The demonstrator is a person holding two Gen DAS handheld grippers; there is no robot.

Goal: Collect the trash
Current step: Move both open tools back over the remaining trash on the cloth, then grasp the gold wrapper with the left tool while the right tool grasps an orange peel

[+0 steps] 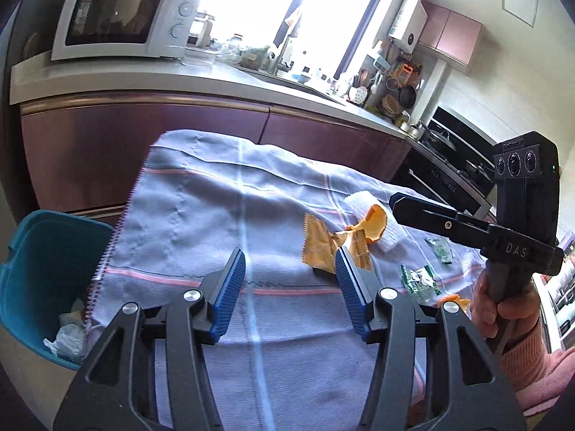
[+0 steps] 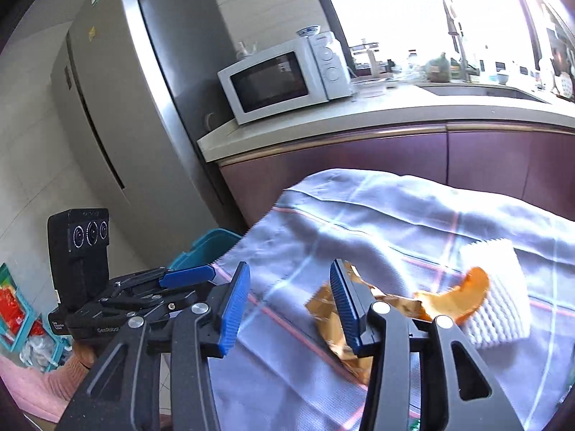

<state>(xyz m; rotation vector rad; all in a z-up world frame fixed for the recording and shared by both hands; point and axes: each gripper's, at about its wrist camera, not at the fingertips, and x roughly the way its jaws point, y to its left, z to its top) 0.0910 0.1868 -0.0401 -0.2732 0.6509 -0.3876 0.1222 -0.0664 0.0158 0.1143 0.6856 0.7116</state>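
On a grey-blue cloth (image 1: 201, 215) lie a crumpled golden wrapper (image 1: 318, 248), an orange peel (image 1: 377, 226) on a white foam net (image 1: 390, 242), and two green wrappers (image 1: 420, 282). My left gripper (image 1: 291, 287) stands open over bare cloth, with the golden wrapper just beyond its right finger. In the right wrist view my right gripper (image 2: 289, 296) is open too; the golden wrapper (image 2: 325, 319) lies partly behind its right finger, with the peel (image 2: 460, 298) and foam net (image 2: 503, 298) further right. Neither gripper holds anything.
A teal bin (image 1: 43, 251) holding crumpled paper stands at the cloth's left edge. Behind it runs a counter (image 1: 143, 79) with a microwave (image 1: 118, 21) and a sink, a stove (image 1: 449, 165) at the right. A grey fridge (image 2: 125, 107) stands left.
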